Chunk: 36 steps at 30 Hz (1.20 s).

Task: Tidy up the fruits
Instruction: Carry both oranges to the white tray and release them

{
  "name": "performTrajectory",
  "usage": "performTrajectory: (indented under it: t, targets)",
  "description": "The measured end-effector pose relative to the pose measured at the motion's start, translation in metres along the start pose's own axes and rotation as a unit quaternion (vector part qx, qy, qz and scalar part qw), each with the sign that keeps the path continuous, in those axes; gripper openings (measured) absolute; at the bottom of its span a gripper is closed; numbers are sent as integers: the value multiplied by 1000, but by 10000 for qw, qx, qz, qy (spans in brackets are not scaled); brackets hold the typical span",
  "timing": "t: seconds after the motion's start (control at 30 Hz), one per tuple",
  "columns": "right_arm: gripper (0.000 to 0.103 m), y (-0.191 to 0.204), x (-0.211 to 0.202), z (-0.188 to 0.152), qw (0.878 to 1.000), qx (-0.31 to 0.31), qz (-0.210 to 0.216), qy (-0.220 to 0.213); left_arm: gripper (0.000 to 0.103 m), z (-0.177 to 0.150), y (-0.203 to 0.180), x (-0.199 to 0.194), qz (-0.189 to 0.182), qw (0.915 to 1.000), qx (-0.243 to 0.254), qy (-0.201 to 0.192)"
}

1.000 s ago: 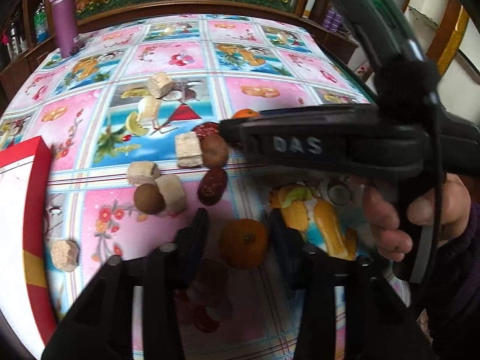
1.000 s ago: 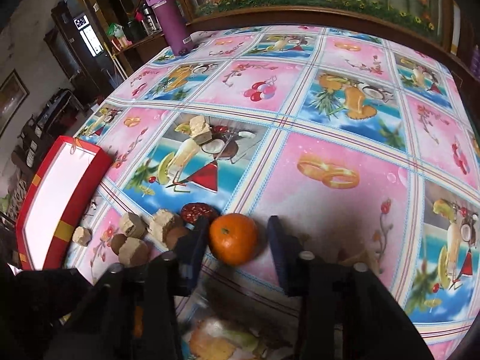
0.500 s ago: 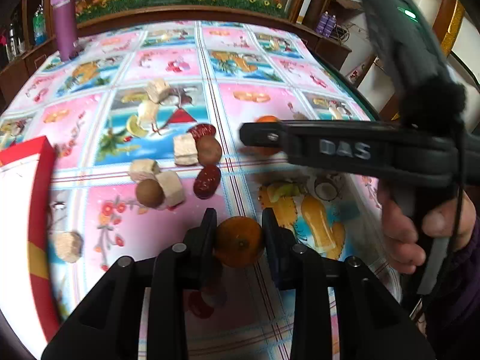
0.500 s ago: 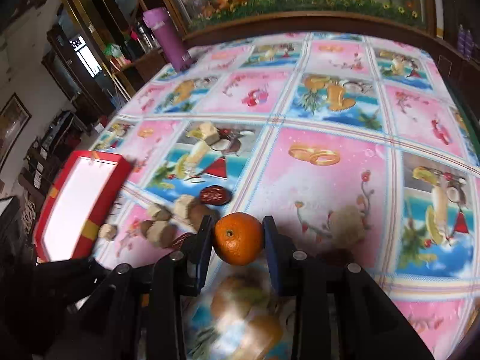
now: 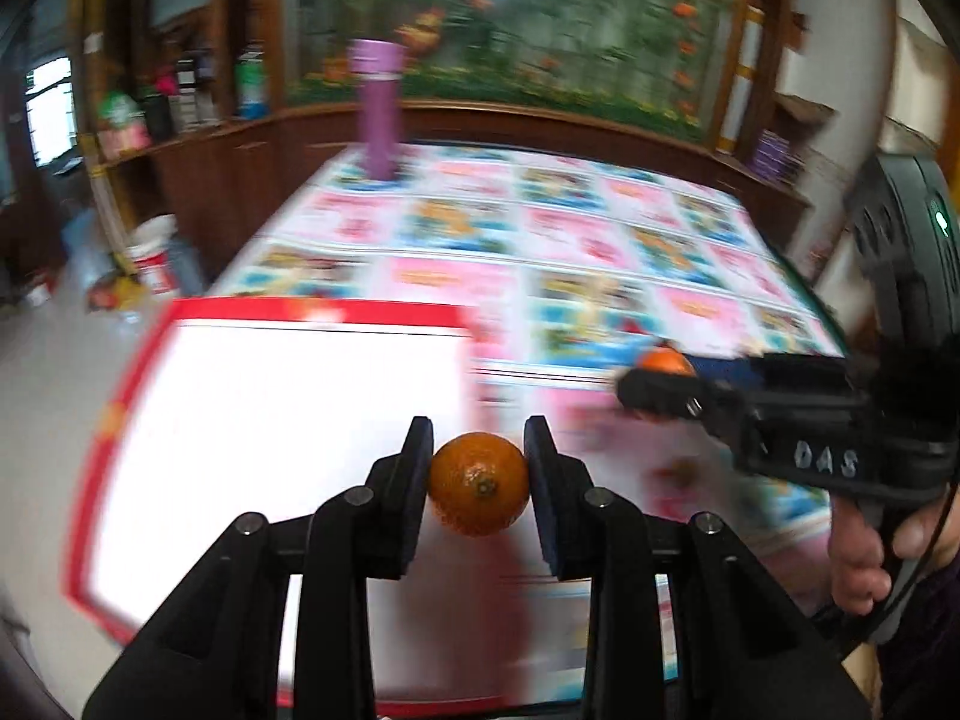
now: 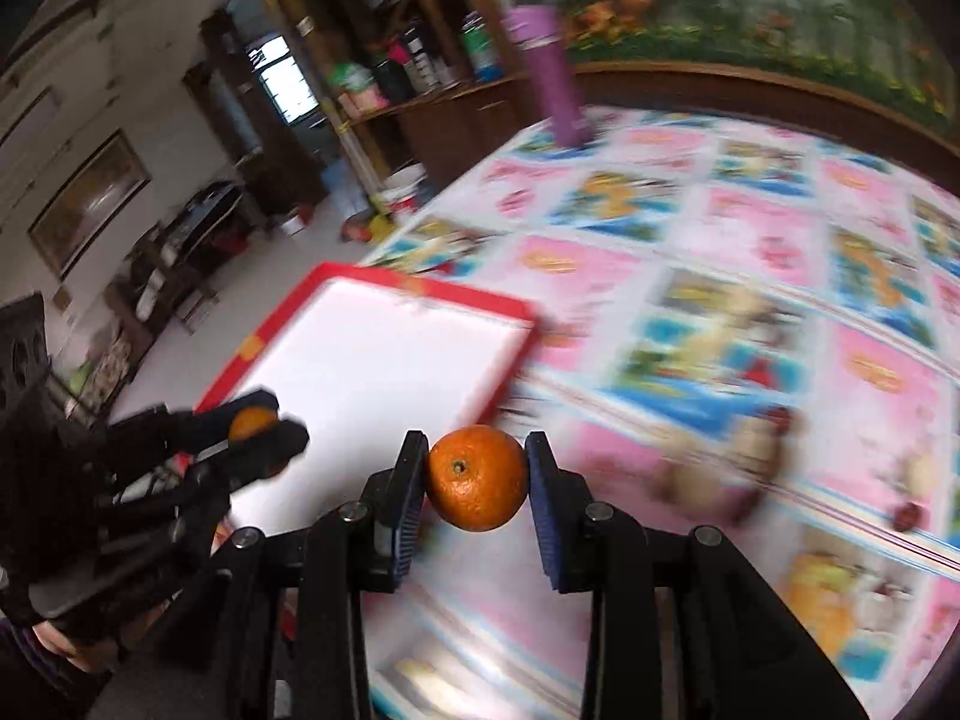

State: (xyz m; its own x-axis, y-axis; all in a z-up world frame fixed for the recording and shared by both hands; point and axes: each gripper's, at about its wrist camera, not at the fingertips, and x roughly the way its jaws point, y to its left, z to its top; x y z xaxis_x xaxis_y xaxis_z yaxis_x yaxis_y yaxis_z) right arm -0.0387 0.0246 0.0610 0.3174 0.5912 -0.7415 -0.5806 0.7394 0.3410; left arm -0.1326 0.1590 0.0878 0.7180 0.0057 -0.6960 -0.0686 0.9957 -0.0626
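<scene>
Mandarin oranges, 2 of them, are each pinched in a pair of tongs above the table; the left gripper [image 5: 478, 483] presses its pads against the sides of one mandarin [image 5: 478, 484], stem scar facing the camera, over the near right part of the white-floored red tray [image 5: 282, 312]; the right gripper [image 6: 477, 480] clamps the other mandarin [image 6: 477, 478] in the same way, just off the tray's right corner, over the patterned tablecloth [image 6: 750, 252]. In the left wrist view the right gripper shows from the side at the right edge, held by a hand [image 5: 864, 558], its mandarin peeking above the black finger; in the right wrist view the left gripper shows at the lower left over the tray's near edge, its mandarin between the dark fingers. A purple bottle [image 5: 379, 108] stands upright at the table's far corner; small brownish and pale items [image 6: 750, 456] lie blurred on the cloth right of the tray, too smeared to name.
</scene>
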Motion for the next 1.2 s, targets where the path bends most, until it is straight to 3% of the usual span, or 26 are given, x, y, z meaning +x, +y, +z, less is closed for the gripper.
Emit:
performTrajectory:
  t: [0.1, 0.27, 0.4, 0.57, 0.8, 0.87, 0.93, 1.13, 1.2]
  targets:
    - [32, 28, 43, 18, 9994, 104, 180, 259, 33, 5, 45, 5, 404, 9991, -104, 52]
    - [32, 65, 101, 39, 9983, 113, 28, 574, 33, 14, 120, 42, 882, 9938, -480, 475]
    - [32, 80, 138, 52, 9967, 193, -268, 740, 33, 16, 150, 72, 991, 9892, -737, 791]
    - [32, 75, 168, 65, 9936, 421, -546, 893, 33, 13, 156, 87, 940, 9868, -808, 1041]
    - [34, 86, 174, 69, 9945, 359, -450, 880, 34, 16, 162, 91, 1060, 9855, -804, 1049]
    - [41, 86, 175, 69, 9945, 399, -289, 920, 35, 15, 162, 90, 1039, 9863, -780, 1013]
    - [61, 80, 174, 70, 9941, 525, -128, 943, 37, 13, 163, 88, 984, 9865, -820, 1018]
    - [61, 60, 136, 71, 9952, 767, 252, 560, 47, 10, 157, 69, 1105, 9879, -600, 905]
    - [61, 50, 113, 67, 9952, 811, 354, 419, 56, 9, 152, 53, 1162, 9892, -446, 771]
